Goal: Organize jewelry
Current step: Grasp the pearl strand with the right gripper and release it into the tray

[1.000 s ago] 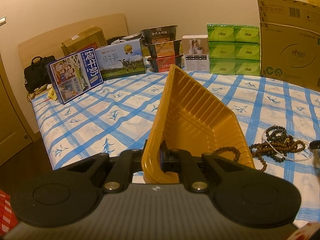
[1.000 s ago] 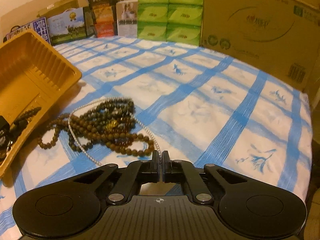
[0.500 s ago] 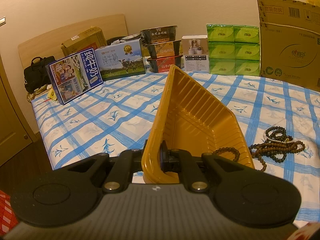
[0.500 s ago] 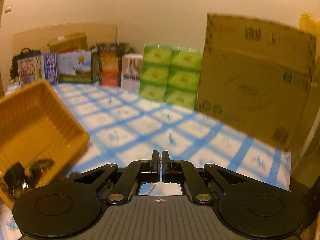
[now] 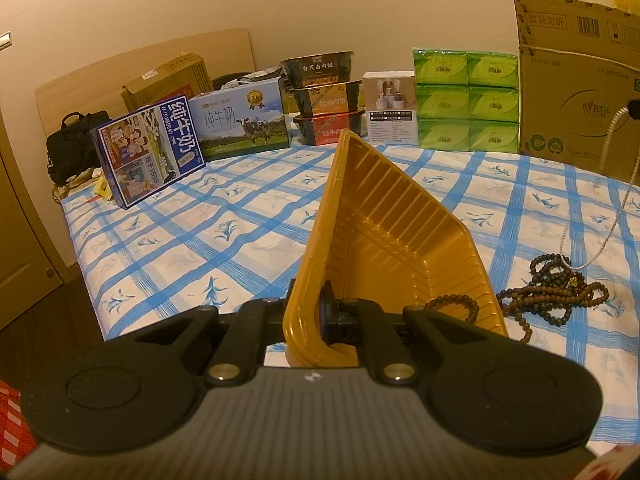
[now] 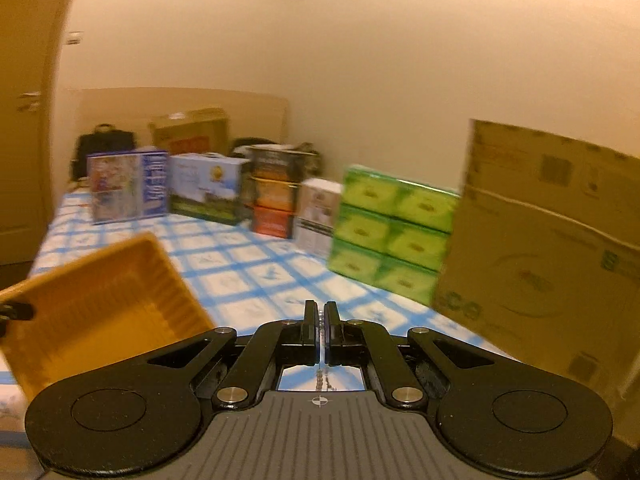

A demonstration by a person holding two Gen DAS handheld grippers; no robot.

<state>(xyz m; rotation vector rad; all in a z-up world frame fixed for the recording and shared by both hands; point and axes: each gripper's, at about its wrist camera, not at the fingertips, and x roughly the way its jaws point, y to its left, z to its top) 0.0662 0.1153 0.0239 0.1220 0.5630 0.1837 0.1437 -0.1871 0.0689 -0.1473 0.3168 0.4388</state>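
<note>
My left gripper (image 5: 316,316) is shut on the near rim of a yellow plastic tray (image 5: 384,236), tilted up on the blue-checked cloth; a brown bead bracelet (image 5: 454,304) lies in its near corner. A pile of dark bead bracelets (image 5: 556,292) lies on the cloth right of the tray. My right gripper (image 6: 321,320) is shut on a white pearl necklace (image 6: 321,376), raised high; in the left wrist view the necklace (image 5: 612,216) hangs from the upper right down to the pile. The tray shows at the lower left of the right wrist view (image 6: 100,304).
Along the back stand milk cartons (image 5: 240,124), stacked food bowls (image 5: 324,96), a white box (image 5: 390,108), green tissue packs (image 5: 464,100) and a large cardboard box (image 5: 576,100). The bed edge drops off at the left (image 5: 80,264).
My right gripper rose from the bead pile, lifting the pearl necklace, which now hangs taut above the pile. The left gripper and tray stayed put.
</note>
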